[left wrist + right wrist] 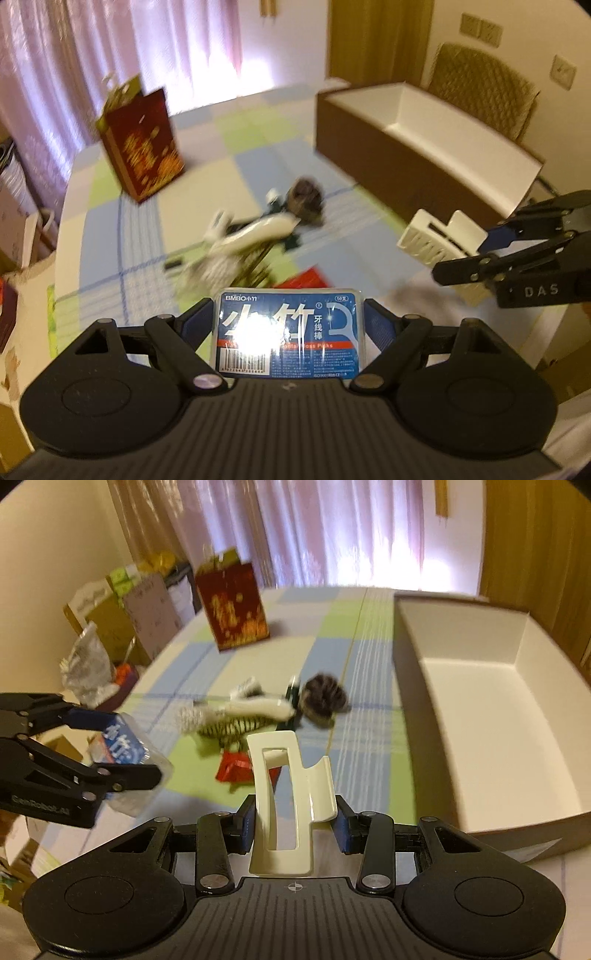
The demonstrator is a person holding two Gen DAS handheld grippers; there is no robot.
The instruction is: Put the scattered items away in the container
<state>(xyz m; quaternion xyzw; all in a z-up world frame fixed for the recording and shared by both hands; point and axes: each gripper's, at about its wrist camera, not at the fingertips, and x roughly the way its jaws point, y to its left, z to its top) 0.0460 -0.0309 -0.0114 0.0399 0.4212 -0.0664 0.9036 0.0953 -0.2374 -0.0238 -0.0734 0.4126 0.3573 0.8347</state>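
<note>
Two grippers each carry one item above the checked tablecloth [373, 716], apparently so that both can go to the box in one trip. At left, the left gripper [290, 325] has its blue pads closed against the short sides of a flat pack of floss picks [290, 332], label up, which keeps the pack level and clear of the table; in the right wrist view the same pack [123, 747] hangs well left of the box. Centre, the loose pile not yet tidied lies on the cloth: a white, curved item [258, 707] across a striped one, a dark fluffy ball [325, 698] just beside them, and a red packet [236, 766] nearer the camera; blur hides finer detail. A red gift bag [232, 605] stands upright behind. Right of centre, the right gripper [295, 827] clamps a cream hair claw clip [291, 794] across its body, long axis pointing forward. Far right, the open cardboard box [480, 686], white inside, looks empty where visible; the near corner is hidden by its wall.
</note>
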